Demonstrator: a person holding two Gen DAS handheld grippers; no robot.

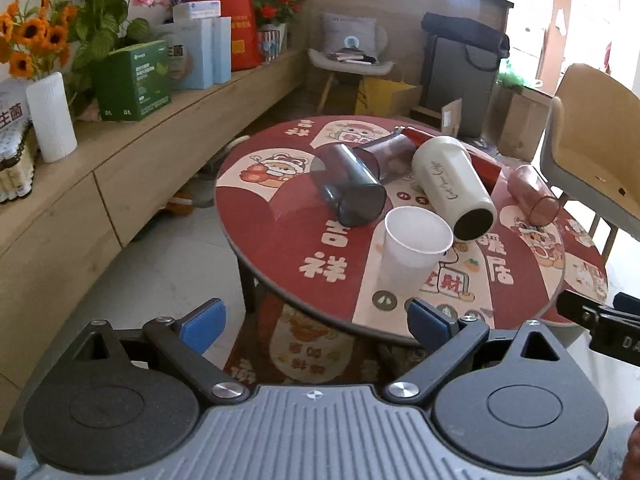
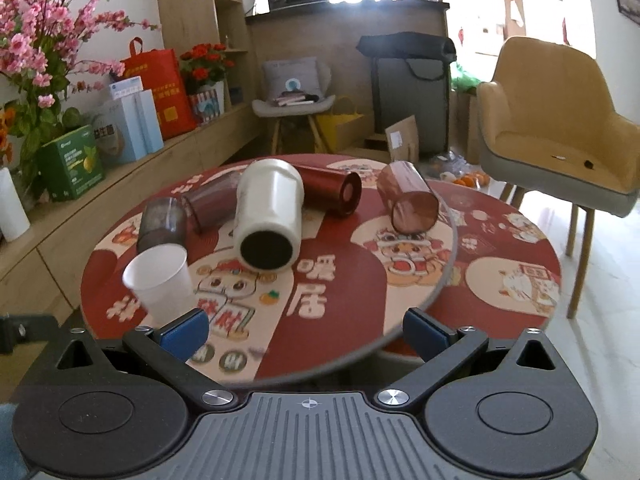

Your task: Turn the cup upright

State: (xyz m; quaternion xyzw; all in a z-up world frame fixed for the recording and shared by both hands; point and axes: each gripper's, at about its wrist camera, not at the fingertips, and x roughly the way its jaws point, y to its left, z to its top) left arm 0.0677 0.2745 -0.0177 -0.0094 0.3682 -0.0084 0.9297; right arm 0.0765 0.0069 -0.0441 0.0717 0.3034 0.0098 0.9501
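A white paper cup [image 1: 414, 250] stands upright near the front of the round red table [image 1: 288, 240]; it also shows in the right wrist view [image 2: 162, 284]. Behind it several cups lie on their sides: a smoky grey tumbler [image 1: 350, 186], a cream tumbler [image 1: 452, 184], a dark red flask [image 2: 330, 188], a brownish clear cup [image 2: 212, 204] and a pink clear cup [image 1: 534, 196]. My left gripper [image 1: 316, 326] is open and empty, short of the table's front edge. My right gripper [image 2: 306, 332] is open and empty over the front edge.
A long wooden bench [image 1: 132, 152] with boxes, a white vase [image 1: 50, 116] and flowers runs along the left. A yellow armchair [image 2: 560, 128] stands at the right of the table. A grey chair [image 1: 352, 56] and a dark bag [image 1: 460, 76] stand behind.
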